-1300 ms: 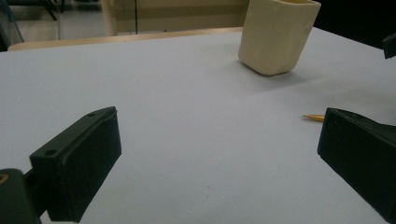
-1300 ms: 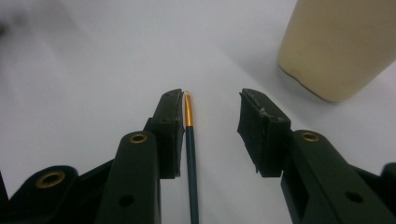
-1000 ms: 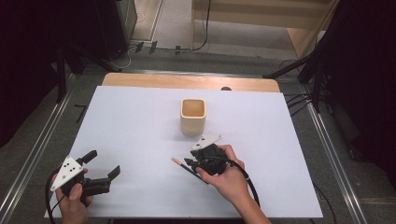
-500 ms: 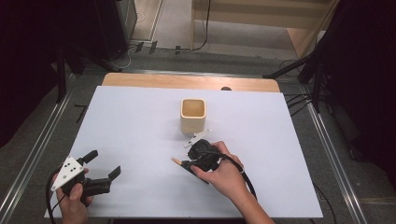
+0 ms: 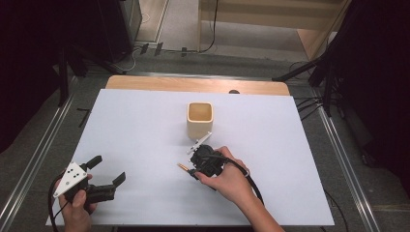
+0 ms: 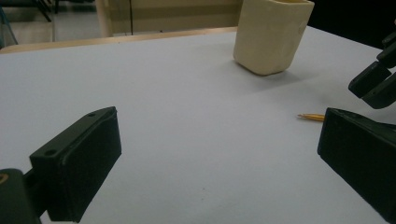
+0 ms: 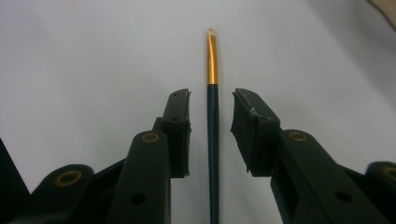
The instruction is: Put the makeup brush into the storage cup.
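A thin pen with a dark teal shaft and a gold tip [image 7: 212, 56] lies flat on the white table sheet [image 5: 135, 125]. My right gripper [image 7: 212, 100] is lowered over it, one jaw on each side of the shaft. A small gap shows on both sides, so the pads are not touching it. The jaws have just been closing around the pen. In the high view the right gripper [image 5: 192, 169] sits below the cream cup [image 5: 199, 119], with the gold tip [image 5: 183, 167] poking out to its left. My left gripper [image 5: 109, 169] rests open at the near left corner, holding nothing.
The cream cup [image 6: 272, 35] stands upright and open-topped near the table's middle. From the left gripper view [image 6: 219, 149], the pen tip [image 6: 312, 116] and the right gripper [image 6: 376, 84] lie to the right. A wooden strip [image 5: 193, 84] borders the far edge.
The right gripper has shifted slightly left and settled lower over the pen. The left gripper has stayed where it was.
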{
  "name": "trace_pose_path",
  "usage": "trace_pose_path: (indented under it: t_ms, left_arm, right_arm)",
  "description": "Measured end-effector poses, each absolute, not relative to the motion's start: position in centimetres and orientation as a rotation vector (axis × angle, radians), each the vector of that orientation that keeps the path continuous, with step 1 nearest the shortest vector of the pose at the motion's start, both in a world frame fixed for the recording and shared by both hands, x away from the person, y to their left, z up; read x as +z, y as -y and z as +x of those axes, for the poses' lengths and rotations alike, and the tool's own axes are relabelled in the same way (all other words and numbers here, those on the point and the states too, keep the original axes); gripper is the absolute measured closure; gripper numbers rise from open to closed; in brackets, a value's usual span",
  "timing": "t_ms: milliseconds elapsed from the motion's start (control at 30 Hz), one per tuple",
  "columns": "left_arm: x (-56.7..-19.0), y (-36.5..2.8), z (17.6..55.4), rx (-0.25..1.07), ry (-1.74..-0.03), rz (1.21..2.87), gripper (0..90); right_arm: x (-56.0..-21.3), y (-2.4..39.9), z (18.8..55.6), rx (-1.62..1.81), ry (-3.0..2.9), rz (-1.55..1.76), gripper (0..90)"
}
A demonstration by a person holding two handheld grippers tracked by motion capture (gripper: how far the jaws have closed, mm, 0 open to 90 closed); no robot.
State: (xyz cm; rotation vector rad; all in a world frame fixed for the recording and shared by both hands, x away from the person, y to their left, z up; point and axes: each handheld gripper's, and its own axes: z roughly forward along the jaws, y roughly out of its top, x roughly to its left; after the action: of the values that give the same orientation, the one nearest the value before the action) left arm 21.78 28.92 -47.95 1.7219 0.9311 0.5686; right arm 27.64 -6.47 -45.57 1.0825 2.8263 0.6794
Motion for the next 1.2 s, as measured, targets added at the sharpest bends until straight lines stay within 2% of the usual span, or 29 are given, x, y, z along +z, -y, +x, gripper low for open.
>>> trace_pose_path:
  t_ms: [300, 700, 867, 1200]
  left_arm:
    - [-48.0, -28.9, 21.8, 0.569, -0.932, 1.722, 0.0]
    - [-47.9, -28.9, 21.8, 0.568, -0.931, 1.721, 0.0]
    - [-47.9, -28.9, 21.7, 0.569, -0.934, 1.718, 0.0]
    - [-47.9, -28.7, 21.7, 0.569, -0.927, 1.725, 0.0]
  right_arm:
    - [-46.4, 5.8, 28.4, 0.580, -2.862, 1.105, 75.6]
    - [-47.4, 4.6, 28.6, 0.474, -2.895, 1.115, 77.5]
    - [-47.8, 4.3, 28.5, 0.422, -2.877, 1.101, 83.5]
    - [-47.8, 4.4, 28.3, 0.440, -2.864, 1.119, 84.5]
